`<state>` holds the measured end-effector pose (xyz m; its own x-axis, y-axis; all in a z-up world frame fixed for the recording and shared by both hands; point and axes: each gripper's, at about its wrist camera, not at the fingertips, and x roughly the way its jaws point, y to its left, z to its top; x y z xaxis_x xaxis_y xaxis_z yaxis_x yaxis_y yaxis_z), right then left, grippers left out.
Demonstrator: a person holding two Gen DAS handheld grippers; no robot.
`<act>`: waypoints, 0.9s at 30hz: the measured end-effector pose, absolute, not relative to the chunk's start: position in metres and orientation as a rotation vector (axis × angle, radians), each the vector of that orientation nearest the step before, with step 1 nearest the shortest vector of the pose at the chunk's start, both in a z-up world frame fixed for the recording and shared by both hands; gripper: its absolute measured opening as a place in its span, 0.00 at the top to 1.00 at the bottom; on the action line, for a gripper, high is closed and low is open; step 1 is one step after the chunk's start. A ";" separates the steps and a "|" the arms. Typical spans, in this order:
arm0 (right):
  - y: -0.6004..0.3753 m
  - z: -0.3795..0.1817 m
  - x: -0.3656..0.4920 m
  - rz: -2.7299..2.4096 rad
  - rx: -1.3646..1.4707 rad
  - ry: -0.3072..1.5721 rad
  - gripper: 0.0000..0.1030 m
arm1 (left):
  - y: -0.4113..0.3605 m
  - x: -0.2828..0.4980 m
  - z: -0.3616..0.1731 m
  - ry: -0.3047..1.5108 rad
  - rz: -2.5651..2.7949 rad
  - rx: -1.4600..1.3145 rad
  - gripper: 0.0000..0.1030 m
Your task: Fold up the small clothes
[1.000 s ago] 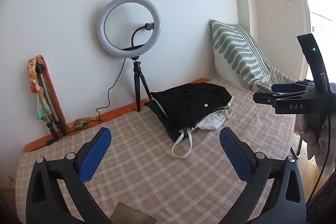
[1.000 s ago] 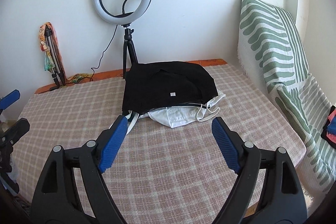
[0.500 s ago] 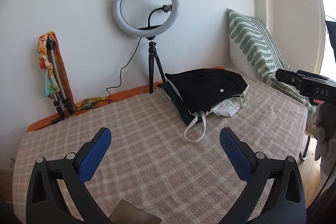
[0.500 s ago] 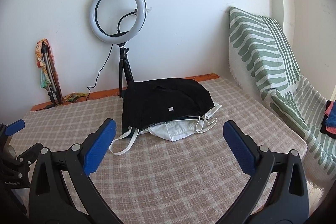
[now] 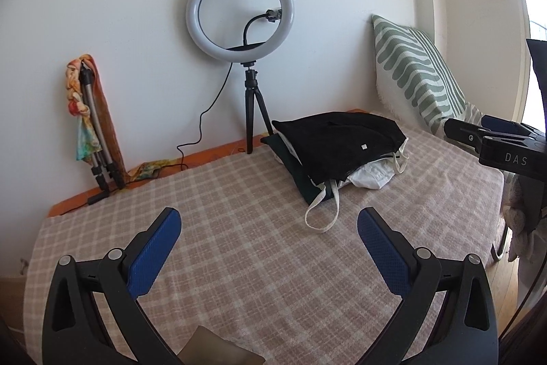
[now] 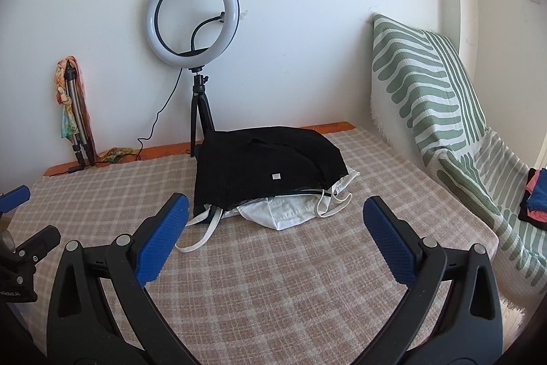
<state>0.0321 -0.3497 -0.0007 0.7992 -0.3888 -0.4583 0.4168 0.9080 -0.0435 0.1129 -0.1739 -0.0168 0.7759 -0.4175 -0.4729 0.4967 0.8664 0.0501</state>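
A pile of small clothes lies at the back of the checked bed cover (image 5: 239, 245): a black garment (image 5: 345, 146) on top, a white one (image 5: 372, 175) with straps under it, a dark green piece at the bottom. The black garment (image 6: 263, 166) and white garment (image 6: 290, 211) also show in the right wrist view. My left gripper (image 5: 268, 245) is open and empty, above the cover, short of the pile. My right gripper (image 6: 275, 235) is open and empty, just in front of the pile.
A ring light on a tripod (image 5: 241, 12) stands behind the pile by the wall. A folded tripod with a colourful scarf (image 5: 90, 122) leans at the back left. A green-striped cushion (image 6: 427, 91) leans at the right. Folded clothes (image 6: 535, 197) lie at the far right.
Both grippers have shifted their view; the left now looks more squarely at the pile. The right gripper opened wider and pulled back a little. The clothes have not moved.
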 end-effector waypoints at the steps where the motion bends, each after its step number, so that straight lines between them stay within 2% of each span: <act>1: -0.350 -0.001 0.033 -0.431 0.062 0.479 0.00 | -0.174 0.113 -0.017 0.469 -0.498 0.175 0.00; 27: -0.351 -0.002 0.029 -0.435 0.074 0.478 0.00 | -0.175 0.108 -0.016 0.472 -0.507 0.176 0.00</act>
<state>0.0285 -0.3512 -0.0016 0.7982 -0.3881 -0.4607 0.4221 0.9060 -0.0319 0.1084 -0.1748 -0.0157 0.7701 -0.4254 -0.4754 0.5049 0.8619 0.0465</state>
